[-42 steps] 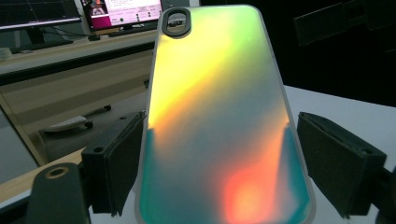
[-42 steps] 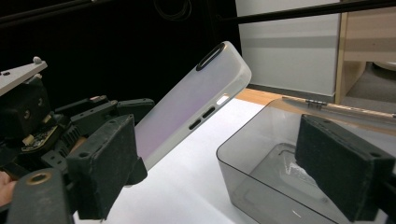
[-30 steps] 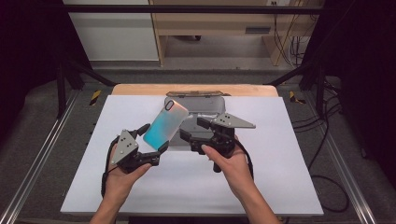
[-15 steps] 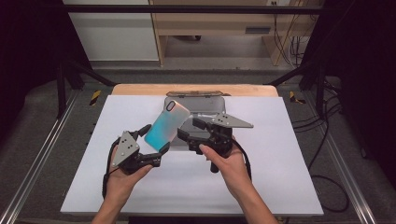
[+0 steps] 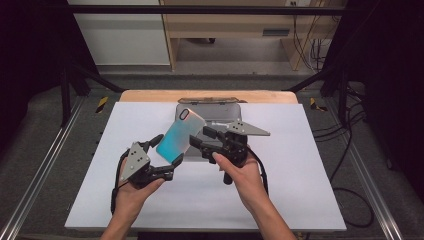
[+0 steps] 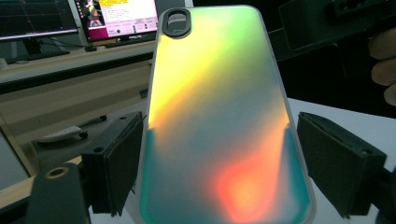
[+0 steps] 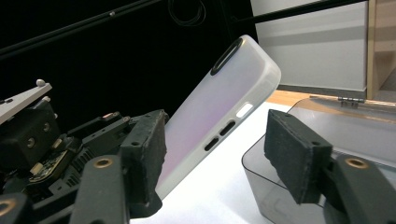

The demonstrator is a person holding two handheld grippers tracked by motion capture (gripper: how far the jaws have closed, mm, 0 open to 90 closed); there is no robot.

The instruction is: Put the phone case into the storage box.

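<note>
White counter carried a grey box; our left tool gripped the phone case tilted up, right tool gaped wide beside it.

Box on table, at far edge, mid-width. Phone case above table, just left of box front, tilted. Left gripper under case's near end; right gripper just right of case, before box.
</note>
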